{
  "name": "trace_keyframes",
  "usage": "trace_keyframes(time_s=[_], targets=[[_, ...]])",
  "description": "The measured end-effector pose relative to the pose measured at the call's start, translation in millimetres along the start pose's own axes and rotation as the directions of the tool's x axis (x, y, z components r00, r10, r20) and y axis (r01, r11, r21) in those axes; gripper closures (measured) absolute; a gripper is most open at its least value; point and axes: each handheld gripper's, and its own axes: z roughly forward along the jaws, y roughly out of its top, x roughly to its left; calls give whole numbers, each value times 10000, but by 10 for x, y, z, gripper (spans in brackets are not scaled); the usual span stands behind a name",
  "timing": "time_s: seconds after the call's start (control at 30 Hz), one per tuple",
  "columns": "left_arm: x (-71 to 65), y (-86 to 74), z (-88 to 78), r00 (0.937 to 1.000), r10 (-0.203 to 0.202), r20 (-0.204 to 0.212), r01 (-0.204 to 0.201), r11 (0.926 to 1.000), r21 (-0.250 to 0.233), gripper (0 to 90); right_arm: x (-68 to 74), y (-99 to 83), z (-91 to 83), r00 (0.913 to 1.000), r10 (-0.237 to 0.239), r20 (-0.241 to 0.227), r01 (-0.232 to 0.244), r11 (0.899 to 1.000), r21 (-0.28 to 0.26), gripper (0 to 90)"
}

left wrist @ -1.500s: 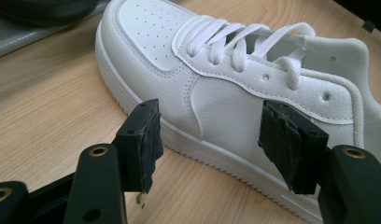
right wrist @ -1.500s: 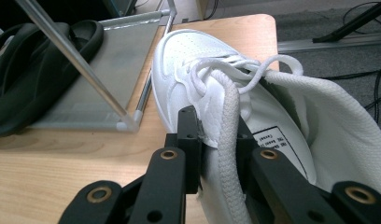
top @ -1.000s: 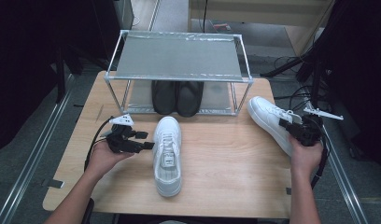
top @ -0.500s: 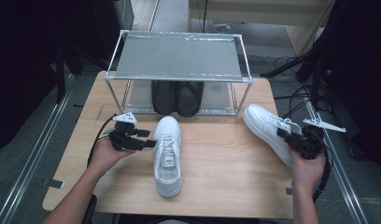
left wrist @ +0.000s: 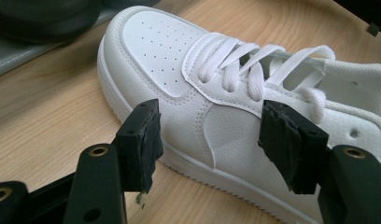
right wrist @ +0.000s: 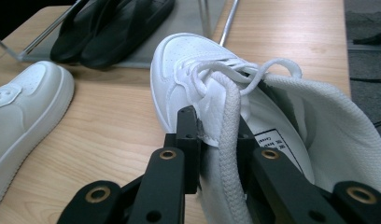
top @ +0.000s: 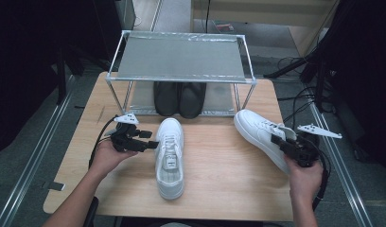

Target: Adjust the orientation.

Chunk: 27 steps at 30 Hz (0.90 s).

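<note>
Likely job: get the white pair onto the rack (top: 181, 56), judging by the black pair (top: 179, 98) already on its lower shelf, centre of the high view. Neither white shoe is on it yet, so most work is left.

Right shoe (top: 262, 135) sits right of centre in the high view, toe toward the rack's right leg, with the right gripper (top: 282, 142) clamped on its collar. It looks partly lifted or tilted (hard to be sure).

Left shoe (top: 170, 156) lies flat, centre of the table (top: 219, 189), toe toward the rack. The left gripper (top: 151, 142) is at its left side, jaws spread, not grasping.

View differences:
- Right gripper view: jaws pinch the collar edge of the right shoe (right wrist: 202, 93), one inside and one outside, a lace running between them (the high view is too small to show this). Also the insole label, the black pair (right wrist: 114, 28) at upper left, the left shoe (right wrist: 25, 102) at left edge.
- Left gripper view: pads (left wrist: 146, 140) stand clear of the left shoe (left wrist: 216, 107), a gap showing on both sides.
- High view: the overall layout, the rack's empty top shelf, both forearms.
</note>
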Motion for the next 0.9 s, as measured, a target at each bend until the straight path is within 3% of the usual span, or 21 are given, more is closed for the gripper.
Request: trace_keyframes(time_s=[0.53, 0.7, 0.9], targets=[[1, 0, 4, 10000, 70, 12, -70, 10000, 64, 390, 388, 9, 196, 9922, -838, -923, 868, 9958, 294, 806], [6, 5, -13, 9991, -122, 407, 131, 9997, -218, 390, 505, 1, 291, 9870, -1079, -1188, 1134, 9927, 404, 807], [2, -4, -4, 10000, 10, 94, -10, 10000, -6, 390, 640, -20, 448, 9810, -1277, -1461, 1385, 9882, 660, 805]])
